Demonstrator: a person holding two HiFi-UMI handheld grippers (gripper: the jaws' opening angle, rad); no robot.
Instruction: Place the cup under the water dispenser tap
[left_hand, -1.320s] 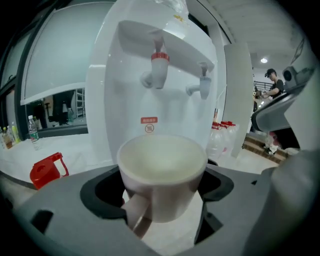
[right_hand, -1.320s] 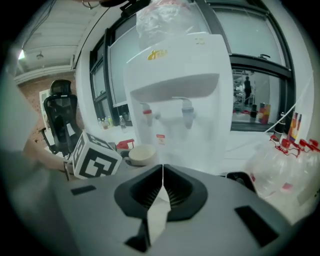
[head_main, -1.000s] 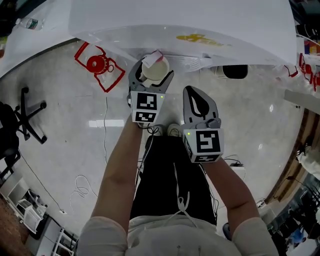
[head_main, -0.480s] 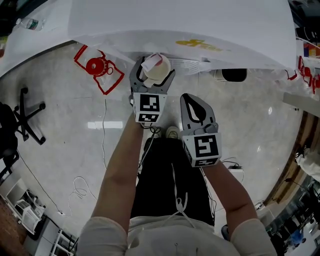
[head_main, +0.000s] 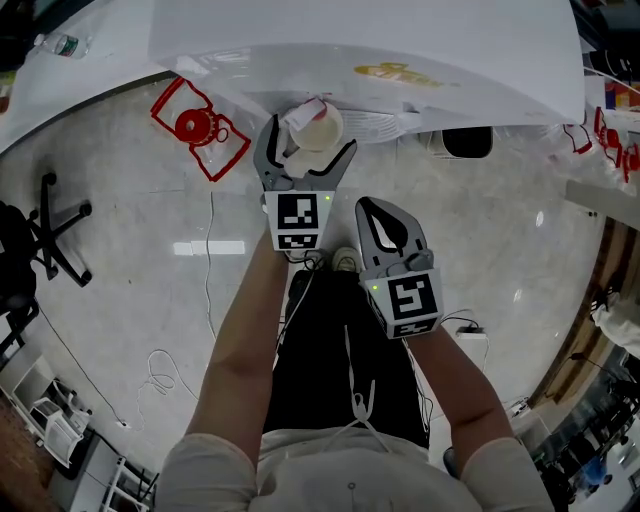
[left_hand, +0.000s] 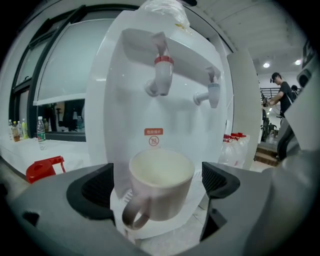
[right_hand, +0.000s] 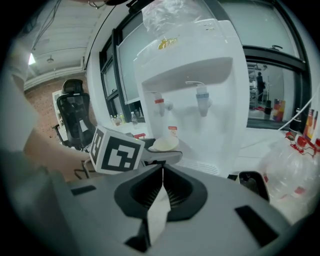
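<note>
A cream mug (left_hand: 161, 185) with its handle toward me stands on the drip tray (left_hand: 121, 225) of the white water dispenser (left_hand: 175, 100), right below the red-collared tap (left_hand: 162, 75). My left gripper (left_hand: 157, 182) straddles the mug and its jaws are opening; a gap shows between each pad and the mug wall. From the head view the mug (head_main: 315, 132) sits between the left gripper's (head_main: 308, 140) spread fingers at the dispenser's (head_main: 400, 40) front. My right gripper (head_main: 374, 205) hangs back beside it, shut with nothing in it; its own view shows the right gripper (right_hand: 161, 170) jaws pressed together.
A second tap (left_hand: 212, 92) sits to the right of the red one. Large water bottles (right_hand: 295, 160) stand to the dispenser's right, with a dark bin (head_main: 468, 143) at its foot. A red frame (head_main: 195, 128) lies on the floor to the left, and an office chair (head_main: 50, 230) further left.
The left gripper's jaws have spread wider around the mug, which stays under the tap. The right gripper has drawn back toward the person's body.
</note>
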